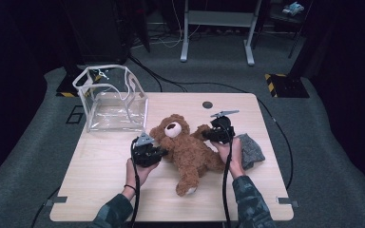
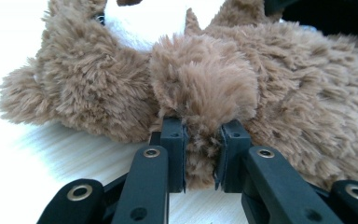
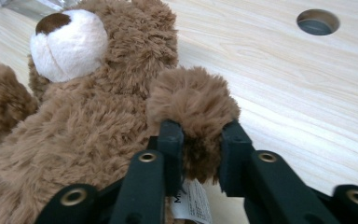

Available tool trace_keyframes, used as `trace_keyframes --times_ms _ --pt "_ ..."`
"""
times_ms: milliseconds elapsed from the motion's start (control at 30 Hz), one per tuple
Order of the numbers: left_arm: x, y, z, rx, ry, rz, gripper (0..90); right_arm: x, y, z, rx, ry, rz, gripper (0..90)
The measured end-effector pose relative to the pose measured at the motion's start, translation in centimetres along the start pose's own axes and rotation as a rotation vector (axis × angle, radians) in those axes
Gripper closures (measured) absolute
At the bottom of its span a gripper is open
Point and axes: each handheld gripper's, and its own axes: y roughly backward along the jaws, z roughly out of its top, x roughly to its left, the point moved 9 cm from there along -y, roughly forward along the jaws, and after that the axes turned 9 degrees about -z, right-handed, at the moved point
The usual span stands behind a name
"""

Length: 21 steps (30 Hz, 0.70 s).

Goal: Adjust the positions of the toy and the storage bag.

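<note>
left gripper (image 1: 159,153): clamps teddy bear (image 1: 186,147) arm | right gripper (image 1: 208,134): clamps other arm | clear box (image 1: 111,97): empty

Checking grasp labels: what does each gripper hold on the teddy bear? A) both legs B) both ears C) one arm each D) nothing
C: the left gripper pinches one furry arm of the teddy bear, and the right gripper pinches the other arm.

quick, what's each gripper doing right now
left gripper: shut on one arm of the teddy bear
right gripper: shut on the bear's other arm
</note>
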Motion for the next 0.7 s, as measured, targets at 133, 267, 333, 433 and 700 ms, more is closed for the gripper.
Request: trace_keyframes --times_ms 133,267,333,433,700 --pt "-0.3 0.3 0.5 -0.015 -0.01 0.005 77.2 0.1 0.8 0.2 -0.031 -0.003 -0.021 78.2" --pt "-0.2 0.6 1.3 -0.018 -0.01 0.003 77.3 -0.1 1.7 0.2 -0.046 0.009 -0.048 78.6" --pt "0.0 0.7 1.6 -0.022 -0.007 0.011 77.3 -0.2 2.1 0.1 -0.045 0.001 -0.054 78.7" --pt "0.4 0.7 2.0 -0.02 0.003 0.01 77.2 -0.2 2.5 -0.2 -0.041 -0.019 -0.053 78.6" --pt "2.4 0.5 2.4 -0.006 0.098 0.004 76.8 0.3 3.0 -1.3 -0.01 -0.035 -0.04 78.0"
